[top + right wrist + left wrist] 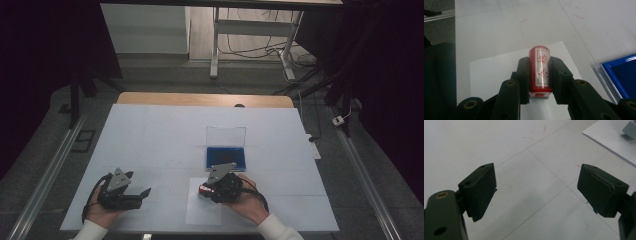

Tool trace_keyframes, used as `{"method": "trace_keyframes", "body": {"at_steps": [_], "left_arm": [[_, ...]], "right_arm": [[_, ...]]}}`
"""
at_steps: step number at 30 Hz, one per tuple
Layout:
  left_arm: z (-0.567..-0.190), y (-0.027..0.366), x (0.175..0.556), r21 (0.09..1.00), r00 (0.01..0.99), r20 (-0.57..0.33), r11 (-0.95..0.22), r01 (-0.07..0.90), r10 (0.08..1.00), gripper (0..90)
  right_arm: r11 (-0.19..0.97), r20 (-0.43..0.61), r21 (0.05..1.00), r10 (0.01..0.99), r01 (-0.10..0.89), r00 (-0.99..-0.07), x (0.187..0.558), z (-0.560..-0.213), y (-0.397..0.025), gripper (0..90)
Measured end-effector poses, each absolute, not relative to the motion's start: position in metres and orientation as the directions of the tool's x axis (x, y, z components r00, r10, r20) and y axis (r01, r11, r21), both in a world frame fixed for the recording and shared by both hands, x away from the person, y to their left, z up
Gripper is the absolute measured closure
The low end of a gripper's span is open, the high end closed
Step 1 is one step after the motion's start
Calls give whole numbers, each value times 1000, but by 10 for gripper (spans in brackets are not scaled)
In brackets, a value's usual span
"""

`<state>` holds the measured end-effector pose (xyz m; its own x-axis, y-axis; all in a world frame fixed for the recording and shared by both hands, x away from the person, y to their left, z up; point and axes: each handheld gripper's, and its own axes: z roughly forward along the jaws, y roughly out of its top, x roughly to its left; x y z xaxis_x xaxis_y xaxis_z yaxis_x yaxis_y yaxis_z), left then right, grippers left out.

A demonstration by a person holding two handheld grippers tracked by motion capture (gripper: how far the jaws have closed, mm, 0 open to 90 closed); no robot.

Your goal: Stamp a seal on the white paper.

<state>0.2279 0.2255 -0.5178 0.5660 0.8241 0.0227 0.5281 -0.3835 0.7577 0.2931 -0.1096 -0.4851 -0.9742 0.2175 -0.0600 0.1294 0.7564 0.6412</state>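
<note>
Two of my right fingers (pixel 523 75) squeeze the hard, smooth, light red stamp (pixel 540 68) by its round sides over the white paper (pixel 494 72), while my left gripper (pixel 536 192) waits wide open.

Counter (pixel 165 135): white-covered top with a bare wooden strip along the far edge.
Blue pad case (pixel 225 157): lies right of centre, its clear lid standing open at the far side.
Paper sheet (pixel 197 212): white, near the front edge, in front of the case.
Right tool (pixel 204 190): held in the person's right hand (pixel 245 197) over the paper sheet, a small red object at its tip, grey plate on top.
Left tool (pixel 141 192): held in the left hand (pixel 102 210) at front left, jaws spread apart, pointing right.
Floor (pixel 160 75): grey, with cables and desk legs beyond the counter.
</note>
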Motion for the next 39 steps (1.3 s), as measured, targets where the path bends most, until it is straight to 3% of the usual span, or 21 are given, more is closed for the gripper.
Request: {"method": "trace_keyframes", "body": {"at_steps": [39], "left_arm": [[-519, 225, 228, 752, 567, 26, -390, 531, 823, 161]], "right_arm": [[767, -55, 625, 227, 143, -972, 296, -495, -108, 699]]}}
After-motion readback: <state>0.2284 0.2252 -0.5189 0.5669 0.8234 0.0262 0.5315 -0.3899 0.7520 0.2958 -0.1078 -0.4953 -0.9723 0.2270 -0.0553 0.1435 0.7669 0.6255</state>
